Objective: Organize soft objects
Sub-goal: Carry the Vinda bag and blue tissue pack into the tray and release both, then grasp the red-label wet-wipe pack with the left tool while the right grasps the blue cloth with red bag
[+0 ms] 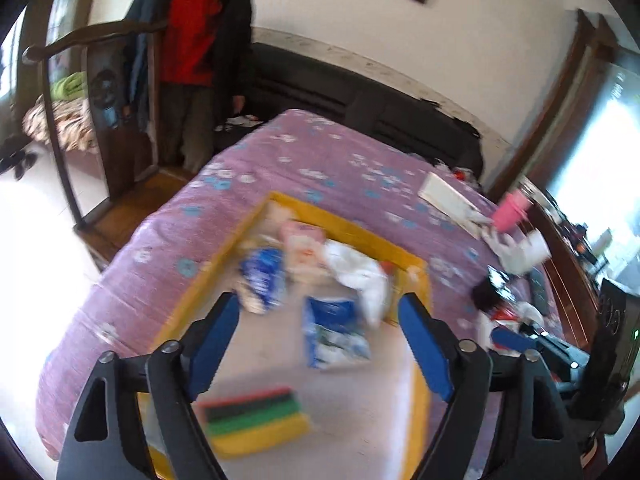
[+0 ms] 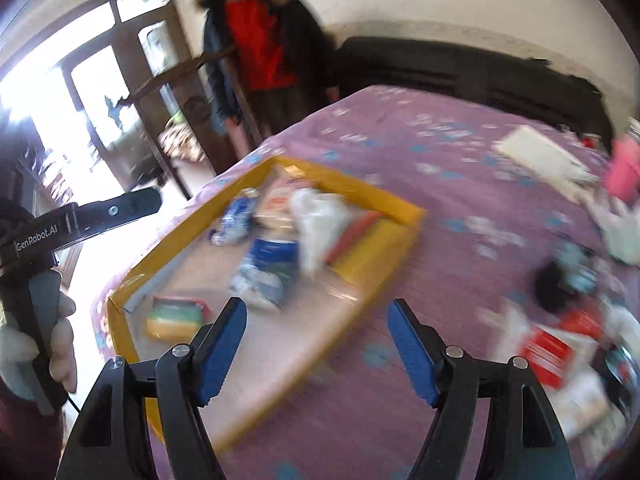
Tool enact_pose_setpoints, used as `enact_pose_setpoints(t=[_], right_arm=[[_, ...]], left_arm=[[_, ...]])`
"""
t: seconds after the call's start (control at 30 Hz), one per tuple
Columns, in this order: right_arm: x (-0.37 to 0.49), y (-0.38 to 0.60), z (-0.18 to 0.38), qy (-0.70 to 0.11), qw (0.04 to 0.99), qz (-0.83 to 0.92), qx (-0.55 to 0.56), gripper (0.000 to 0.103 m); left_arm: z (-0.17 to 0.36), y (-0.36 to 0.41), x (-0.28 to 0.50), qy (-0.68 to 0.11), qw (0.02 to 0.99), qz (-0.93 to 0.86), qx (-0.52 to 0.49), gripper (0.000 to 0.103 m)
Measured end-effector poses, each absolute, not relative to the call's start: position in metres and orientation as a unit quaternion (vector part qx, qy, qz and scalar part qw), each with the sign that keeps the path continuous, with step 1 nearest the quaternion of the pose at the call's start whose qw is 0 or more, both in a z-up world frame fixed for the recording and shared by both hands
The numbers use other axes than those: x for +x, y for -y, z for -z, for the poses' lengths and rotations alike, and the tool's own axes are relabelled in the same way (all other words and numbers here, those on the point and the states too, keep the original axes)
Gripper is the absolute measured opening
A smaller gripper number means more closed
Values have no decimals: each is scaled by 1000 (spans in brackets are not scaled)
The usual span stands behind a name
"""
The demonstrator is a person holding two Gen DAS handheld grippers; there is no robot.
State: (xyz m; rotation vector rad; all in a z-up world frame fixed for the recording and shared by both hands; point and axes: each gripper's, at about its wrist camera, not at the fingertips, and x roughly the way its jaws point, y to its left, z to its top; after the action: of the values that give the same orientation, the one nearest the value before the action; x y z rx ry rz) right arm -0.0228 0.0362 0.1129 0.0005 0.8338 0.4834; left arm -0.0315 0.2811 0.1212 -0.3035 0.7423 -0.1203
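Note:
A yellow-rimmed cardboard box (image 1: 344,226) (image 2: 360,188) lies on a purple flowered bedspread (image 1: 320,160). It holds two blue-and-white packets (image 1: 336,332) (image 1: 264,280), a pink-white packet (image 1: 302,248), a crumpled white bag (image 1: 360,276) and a stack of coloured sponges (image 1: 252,420) (image 2: 172,318). My left gripper (image 1: 320,300) hangs open above the box, gripping nothing. My right gripper (image 2: 317,305) is open too, over the box's near right edge, with nothing between its fingers. A gloved hand (image 2: 40,320) holds the left gripper's handle at the left of the right wrist view.
A person in a red top and dark coat (image 1: 192,40) (image 2: 264,40) stands beyond the bed's far corner. On the bed's right side lie a flat white box (image 1: 448,196), a pink cup (image 1: 510,212) and mixed clutter (image 2: 552,344). A dark headboard (image 1: 360,92) lines the wall.

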Motion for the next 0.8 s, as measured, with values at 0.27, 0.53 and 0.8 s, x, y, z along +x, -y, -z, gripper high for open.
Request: enact_pose_setpoints(t=[0.27, 0.53, 0.8], right_arm=[[-72, 156, -105, -384, 915, -70, 100, 81], [-98, 239, -71, -395, 901, -21, 176, 81], [-100, 262, -55, -394, 894, -27, 212, 81]], left_arm=[[-107, -176, -26, -399, 902, 132, -94, 83], [-70, -52, 24, -437, 871, 217, -60, 83], [-17, 29, 79, -499, 840, 212, 33, 76]])
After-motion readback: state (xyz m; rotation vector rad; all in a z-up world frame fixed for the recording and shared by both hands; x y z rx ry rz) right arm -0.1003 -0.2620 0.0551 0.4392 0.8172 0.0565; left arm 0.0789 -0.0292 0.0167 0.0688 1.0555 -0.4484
